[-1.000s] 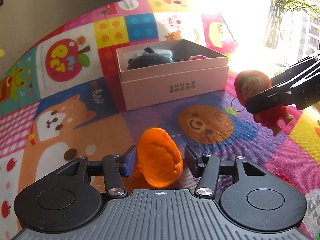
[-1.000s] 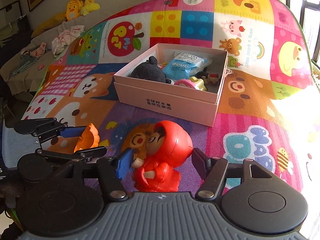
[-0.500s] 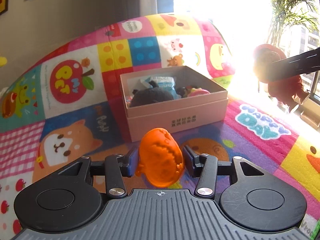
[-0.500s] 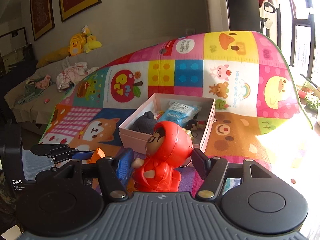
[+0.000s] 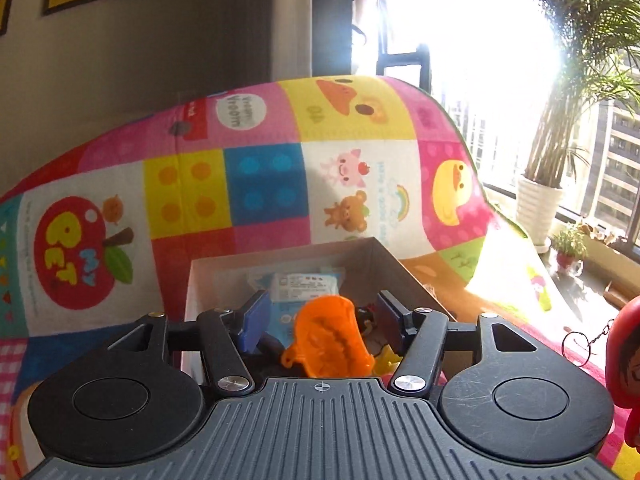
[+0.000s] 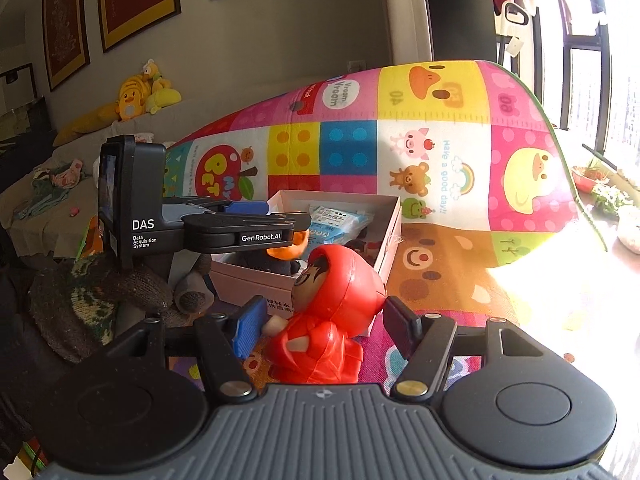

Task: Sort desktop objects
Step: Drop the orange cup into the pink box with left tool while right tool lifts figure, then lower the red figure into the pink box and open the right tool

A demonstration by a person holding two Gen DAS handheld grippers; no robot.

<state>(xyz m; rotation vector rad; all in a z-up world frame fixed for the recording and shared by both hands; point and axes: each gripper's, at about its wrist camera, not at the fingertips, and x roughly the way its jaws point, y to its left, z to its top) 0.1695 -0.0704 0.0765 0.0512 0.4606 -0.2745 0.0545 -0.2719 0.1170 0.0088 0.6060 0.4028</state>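
Orange toy [image 5: 330, 338] is now over the pink box [image 6: 256, 280], up from the mat; your left gripper [image 5: 320, 320] is spreading, releasing it. Your right gripper [image 6: 322, 326] is pinching the red figure [image 6: 332, 320] beside the box. Risk: grippers colliding there.

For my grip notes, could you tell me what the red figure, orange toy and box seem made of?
Red figure: likely glossy hard plastic or vinyl, showing sharp highlights. Orange toy: seemingly translucent moulded plastic, glowing in backlight. Box: matte pink cardboard, judging by its thin straight walls.
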